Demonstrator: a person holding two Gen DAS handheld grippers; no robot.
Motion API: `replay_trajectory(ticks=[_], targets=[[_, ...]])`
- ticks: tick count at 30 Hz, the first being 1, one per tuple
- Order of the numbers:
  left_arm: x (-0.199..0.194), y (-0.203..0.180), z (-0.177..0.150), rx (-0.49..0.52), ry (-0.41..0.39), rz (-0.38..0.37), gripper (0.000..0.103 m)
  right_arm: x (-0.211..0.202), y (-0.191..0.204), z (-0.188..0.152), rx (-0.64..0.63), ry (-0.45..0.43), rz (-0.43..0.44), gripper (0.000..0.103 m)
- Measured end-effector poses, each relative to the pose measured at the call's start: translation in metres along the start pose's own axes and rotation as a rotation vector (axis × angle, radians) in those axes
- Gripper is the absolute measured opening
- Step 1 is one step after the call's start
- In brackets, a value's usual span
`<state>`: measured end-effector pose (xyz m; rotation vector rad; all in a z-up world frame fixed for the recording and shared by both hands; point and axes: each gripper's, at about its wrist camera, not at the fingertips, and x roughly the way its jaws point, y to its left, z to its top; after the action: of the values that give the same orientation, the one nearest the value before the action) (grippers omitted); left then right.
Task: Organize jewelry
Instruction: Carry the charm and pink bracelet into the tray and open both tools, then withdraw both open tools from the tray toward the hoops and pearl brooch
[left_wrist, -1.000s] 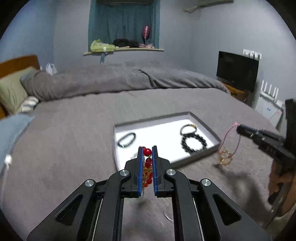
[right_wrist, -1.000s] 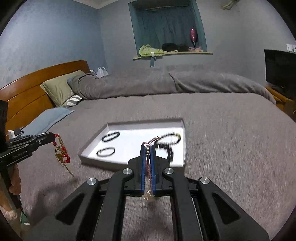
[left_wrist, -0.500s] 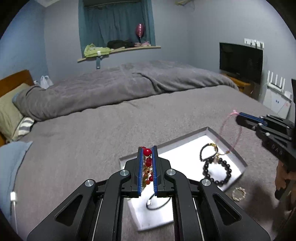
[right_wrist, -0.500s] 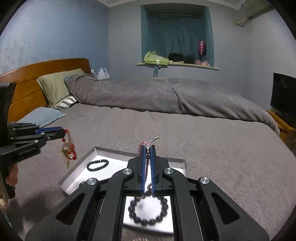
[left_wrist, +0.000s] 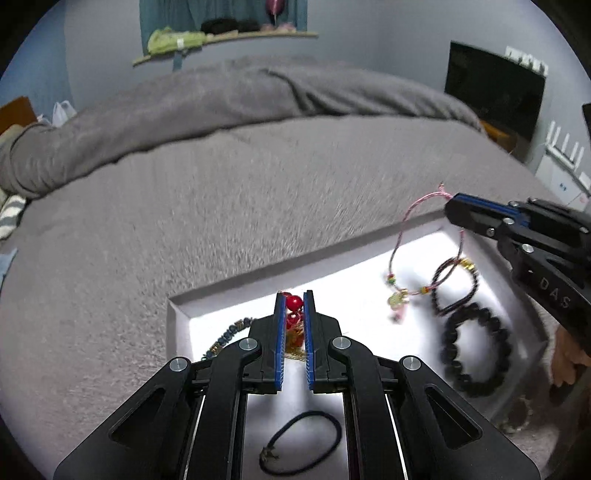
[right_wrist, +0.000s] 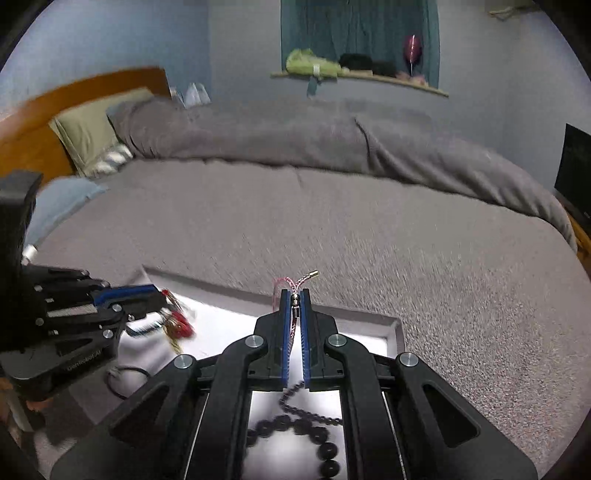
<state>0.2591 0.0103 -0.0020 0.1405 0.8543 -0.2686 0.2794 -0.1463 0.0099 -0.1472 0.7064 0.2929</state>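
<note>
On the grey bed (left_wrist: 184, 229), the white tray (left_wrist: 177, 306) holds a black cord loop (left_wrist: 301, 443), a black bead bracelet (left_wrist: 476, 354) and a thin dark bracelet (left_wrist: 456, 284). The left gripper (left_wrist: 294, 306) has its jaws clamped on a red bead bracelet (left_wrist: 293, 303) above the tray; the right gripper (right_wrist: 294, 301) pinches a pink cord bracelet (left_wrist: 402, 258) dangling over it. "DAS" shows on the right gripper's body.

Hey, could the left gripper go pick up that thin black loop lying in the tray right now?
Probably not yet. The left gripper is shut on the red bead bracelet, so its jaws are taken. The thin black loop lies uncovered below it in the tray.
</note>
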Motion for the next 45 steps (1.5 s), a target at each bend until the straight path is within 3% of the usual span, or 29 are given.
replay_trajectory(ticks=[8,15,17,19,21,24,26,28,35,39,45], targets=[[0.018,-0.002,-0.008,0.013,0.033,0.019,0.01,0.032,-0.001,-0.01,0.033,0.133,-0.021,0.005],[0.019,0.0,-0.012,-0.006,0.046,0.003,0.013,0.034,-0.004,-0.014,0.054,0.153,-0.019,0.006],[0.015,-0.001,-0.014,-0.002,0.03,0.0,0.03,0.032,-0.004,-0.013,0.06,0.15,-0.019,0.014],[0.007,-0.005,-0.017,0.008,0.002,0.011,0.031,0.024,-0.005,-0.012,0.07,0.13,-0.022,0.032],[-0.001,-0.008,-0.018,0.007,-0.022,0.013,0.031,0.015,-0.005,-0.01,0.072,0.113,-0.03,0.034],[-0.017,-0.011,-0.023,0.007,-0.059,0.033,0.051,-0.006,-0.008,-0.014,0.066,0.084,-0.052,0.052],[-0.03,-0.013,-0.028,0.004,-0.086,0.045,0.062,-0.022,-0.011,-0.018,0.069,0.062,-0.059,0.053],[-0.049,-0.015,-0.034,-0.007,-0.113,0.044,0.067,-0.043,-0.013,-0.025,0.082,0.032,-0.058,0.064],[-0.109,-0.026,-0.056,-0.064,-0.206,0.081,0.089,-0.115,-0.013,-0.054,0.109,-0.037,-0.055,0.084],[-0.147,-0.033,-0.078,-0.097,-0.257,0.095,0.094,-0.146,-0.01,-0.07,0.123,-0.068,-0.059,0.093],[-0.171,-0.047,-0.112,-0.124,-0.298,0.12,0.095,-0.18,-0.012,-0.099,0.186,-0.123,-0.07,0.097]])
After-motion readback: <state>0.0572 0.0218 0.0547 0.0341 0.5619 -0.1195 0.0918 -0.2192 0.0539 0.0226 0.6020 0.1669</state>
